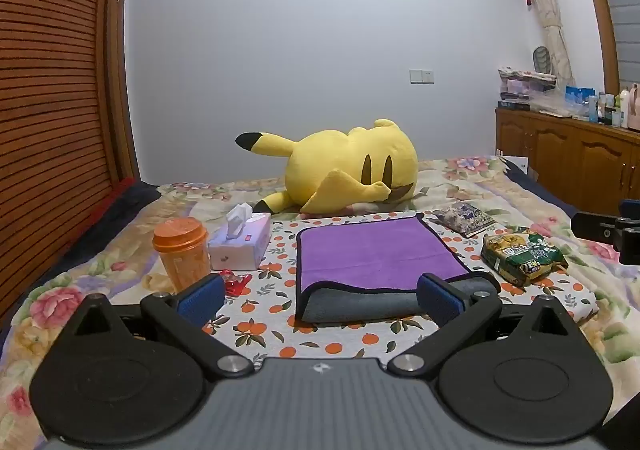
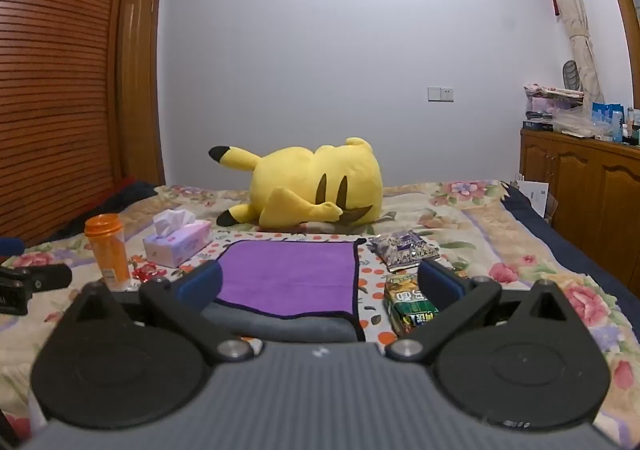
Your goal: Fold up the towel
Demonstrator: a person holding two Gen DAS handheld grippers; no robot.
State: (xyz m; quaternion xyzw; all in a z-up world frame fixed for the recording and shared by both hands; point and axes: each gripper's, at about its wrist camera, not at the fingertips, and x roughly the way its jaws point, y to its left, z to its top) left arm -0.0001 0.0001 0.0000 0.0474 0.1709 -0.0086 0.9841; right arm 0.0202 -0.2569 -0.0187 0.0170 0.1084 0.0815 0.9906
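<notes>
Towel (image 1: 372,250), purple on top with a grey underside and dark edging, is laid folded on the orange-print cloth (image 1: 352,338) spread over the floral bedspread (image 1: 460,177). Its grey fold is turned toward both cameras. The left gripper (image 1: 320,296) is held just in front of the near edge, fingers spread apart and nothing grasped. The right gripper (image 2: 320,284) is likewise spread wide and empty, positioned at the towel's near right side. An orange cup (image 1: 182,254) and a tissue box (image 1: 240,244) are placed left of the towel; a green snack packet (image 1: 522,258) is placed right. A yellow plush toy (image 1: 344,165) is laid beyond it.
</notes>
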